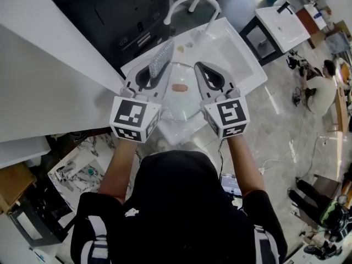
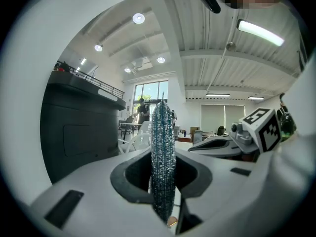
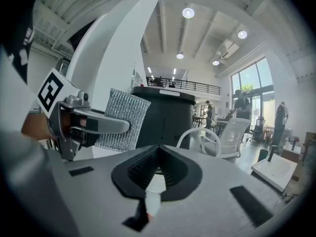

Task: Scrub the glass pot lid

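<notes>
Of two, the left hand-held gripper (image 1: 158, 70) clamps one silvery scrub pad (image 1: 164, 57) upright, and the right hand-held gripper (image 1: 198, 66) is closed on nothing. One glass pot lid (image 1: 181, 100) lies below and between them, in one sink (image 1: 234, 48).

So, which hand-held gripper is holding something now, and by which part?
The left hand-held gripper pinches the scrubbing pad by one edge; the right hand-held gripper is shut and empty.

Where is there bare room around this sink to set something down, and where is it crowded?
Free: the far right part of the sink, between faucet and right rim, and the white counter left of it. Crowded: the near part, where the glass lid lies below the left gripper with its scrubbing pad and the right gripper.
</notes>
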`<state>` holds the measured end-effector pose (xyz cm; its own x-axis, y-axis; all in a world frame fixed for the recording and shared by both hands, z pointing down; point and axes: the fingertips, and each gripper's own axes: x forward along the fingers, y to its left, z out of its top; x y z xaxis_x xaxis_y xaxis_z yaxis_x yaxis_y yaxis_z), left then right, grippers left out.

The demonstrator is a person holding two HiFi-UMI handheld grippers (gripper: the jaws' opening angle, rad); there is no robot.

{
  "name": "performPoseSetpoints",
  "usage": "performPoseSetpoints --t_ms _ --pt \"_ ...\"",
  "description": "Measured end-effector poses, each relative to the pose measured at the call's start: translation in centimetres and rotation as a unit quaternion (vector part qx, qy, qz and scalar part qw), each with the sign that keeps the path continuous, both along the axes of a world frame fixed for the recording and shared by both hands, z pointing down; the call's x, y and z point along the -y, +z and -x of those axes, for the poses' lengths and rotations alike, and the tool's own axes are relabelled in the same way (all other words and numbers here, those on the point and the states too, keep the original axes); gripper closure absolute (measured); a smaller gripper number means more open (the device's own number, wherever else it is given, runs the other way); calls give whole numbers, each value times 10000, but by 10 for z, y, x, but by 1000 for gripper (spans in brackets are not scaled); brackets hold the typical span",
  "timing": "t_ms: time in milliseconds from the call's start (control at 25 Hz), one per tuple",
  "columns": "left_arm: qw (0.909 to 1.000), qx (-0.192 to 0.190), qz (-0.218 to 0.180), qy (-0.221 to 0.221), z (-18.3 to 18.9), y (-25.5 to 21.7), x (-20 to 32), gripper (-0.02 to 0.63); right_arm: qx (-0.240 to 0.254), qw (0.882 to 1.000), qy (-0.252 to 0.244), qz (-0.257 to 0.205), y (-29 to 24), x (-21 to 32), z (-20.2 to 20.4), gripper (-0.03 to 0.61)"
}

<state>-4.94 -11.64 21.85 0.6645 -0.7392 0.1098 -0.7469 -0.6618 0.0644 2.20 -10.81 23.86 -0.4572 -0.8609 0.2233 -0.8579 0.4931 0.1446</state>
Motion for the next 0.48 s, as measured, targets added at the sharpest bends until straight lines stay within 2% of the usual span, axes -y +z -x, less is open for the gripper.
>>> performPoseSetpoints --t_ms 480 --pt "9971 286 656 -256 -13 63 19 541 -100 9946 -551 876 78 17 -9 577"
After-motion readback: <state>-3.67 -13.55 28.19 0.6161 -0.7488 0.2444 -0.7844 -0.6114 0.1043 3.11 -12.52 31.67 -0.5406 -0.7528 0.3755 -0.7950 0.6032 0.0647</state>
